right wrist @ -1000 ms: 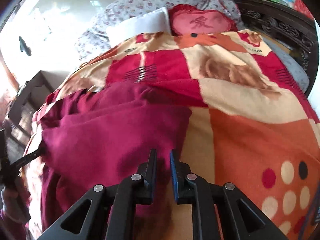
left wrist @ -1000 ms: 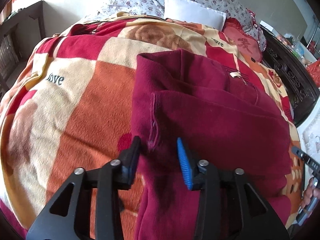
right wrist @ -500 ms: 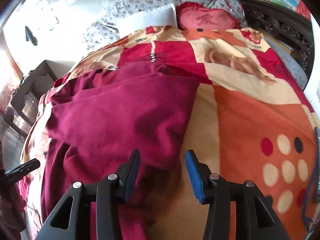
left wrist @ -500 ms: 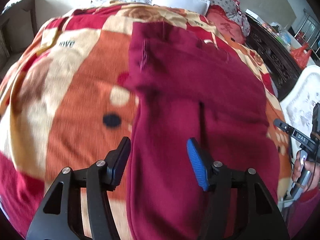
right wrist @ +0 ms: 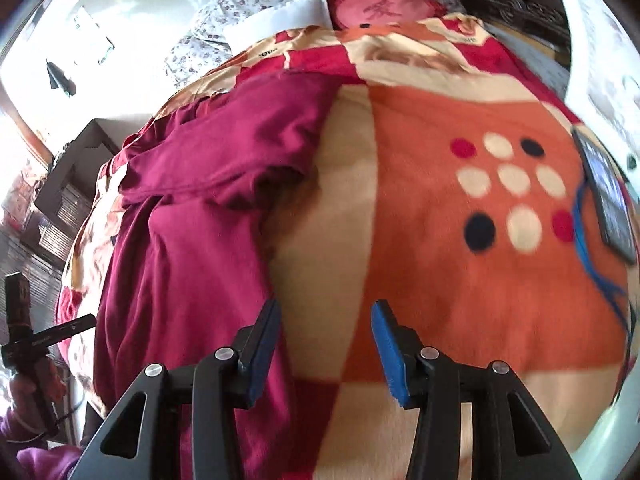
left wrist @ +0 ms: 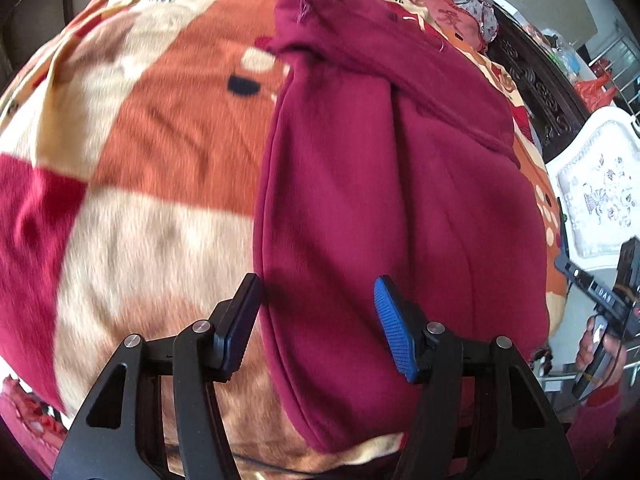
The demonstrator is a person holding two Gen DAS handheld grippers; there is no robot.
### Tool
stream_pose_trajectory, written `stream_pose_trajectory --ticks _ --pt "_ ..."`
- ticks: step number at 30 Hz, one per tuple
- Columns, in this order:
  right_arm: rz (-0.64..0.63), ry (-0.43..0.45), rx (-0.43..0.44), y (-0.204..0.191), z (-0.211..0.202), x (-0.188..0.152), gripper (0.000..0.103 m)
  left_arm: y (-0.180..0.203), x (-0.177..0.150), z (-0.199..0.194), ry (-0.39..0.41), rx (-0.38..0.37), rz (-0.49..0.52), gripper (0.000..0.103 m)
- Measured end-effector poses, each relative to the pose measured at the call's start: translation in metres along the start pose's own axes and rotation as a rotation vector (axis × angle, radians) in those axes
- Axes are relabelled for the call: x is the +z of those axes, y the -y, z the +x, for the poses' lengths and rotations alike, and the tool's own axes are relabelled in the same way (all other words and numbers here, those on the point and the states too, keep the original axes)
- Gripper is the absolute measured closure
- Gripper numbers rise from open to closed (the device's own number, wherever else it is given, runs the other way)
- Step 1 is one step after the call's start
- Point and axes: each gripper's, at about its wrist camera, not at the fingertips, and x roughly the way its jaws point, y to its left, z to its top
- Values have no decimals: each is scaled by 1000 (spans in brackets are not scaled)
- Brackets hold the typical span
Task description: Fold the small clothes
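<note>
From the left wrist, the left gripper hangs wide and empty over the near left edge of the maroon garment on the patterned blanket. From the right wrist, the right gripper gapes empty beside the garment's right edge, mostly over bare blanket; closing here could pinch blanket along with the cloth and drag the fold askew.

A matt, soft maroon fleece garment lies on a plush, fuzzy blanket in orange, cream and red. The left gripper is matt black plastic with ridged blue pads and shiny metal pins.
</note>
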Motion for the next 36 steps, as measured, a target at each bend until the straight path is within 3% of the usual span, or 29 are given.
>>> stream_pose_trajectory --ticks 4,6,15,31,34,36 --pt "-5 -18 5 2 -5 -19 57 2 -12 -3 -7 -27 -14 44" --pt "13 -28 24 4 -5 -27 57 4 -16 -5 -6 -50 -15 34" --pt "42 -46 131 -5 0 -44 56 -15 -30 -2 -42 -107 -104 34" --pt "59 -83 160 -8 22 -44 55 9 -35 9 -54 -70 37 32" --pt "54 -77 164 -6 24 -44 55 10 -33 11 -46 -58 40 54" --pt "48 -71 170 -7 24 -45 55 3 -32 10 -47 -67 10 77"
